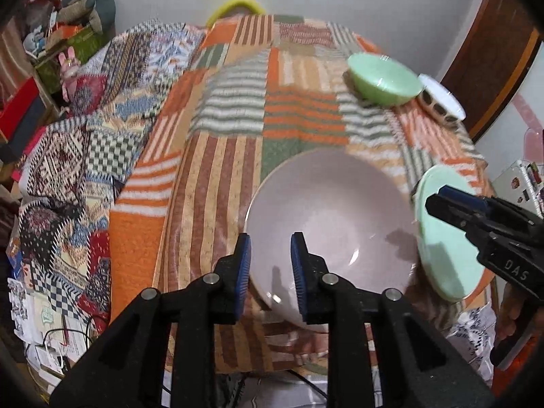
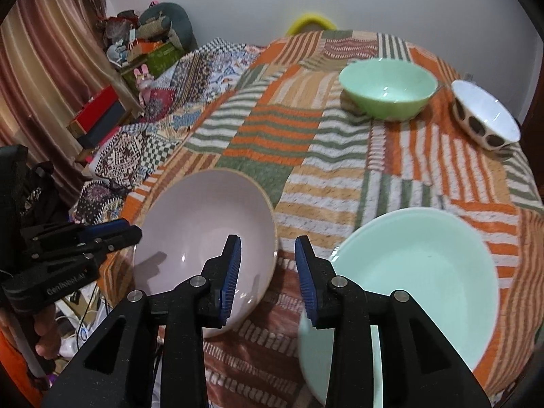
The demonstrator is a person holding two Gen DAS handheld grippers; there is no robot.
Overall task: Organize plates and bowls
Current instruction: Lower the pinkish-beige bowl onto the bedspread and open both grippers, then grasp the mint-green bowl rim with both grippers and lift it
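Observation:
A pale pink plate (image 1: 329,217) (image 2: 204,238) lies near the table's front edge, beside a mint green plate (image 1: 445,238) (image 2: 418,272). A green bowl (image 1: 384,78) (image 2: 387,88) and a white bowl with dark spots (image 1: 442,102) (image 2: 486,119) stand at the far right. My left gripper (image 1: 270,265) is open, its fingers straddling the pink plate's near left rim. It also shows in the right wrist view (image 2: 131,231). My right gripper (image 2: 268,272) is open and empty, above the gap between the two plates. It also shows in the left wrist view (image 1: 438,200).
The table wears a striped orange, green and white patchwork cloth (image 2: 306,136). A patterned quilt (image 1: 85,153) hangs at the left. Cluttered shelves with boxes (image 2: 102,115) stand beyond it. A yellow chair back (image 1: 238,5) sits behind the table. A wooden door (image 1: 493,51) is at the right.

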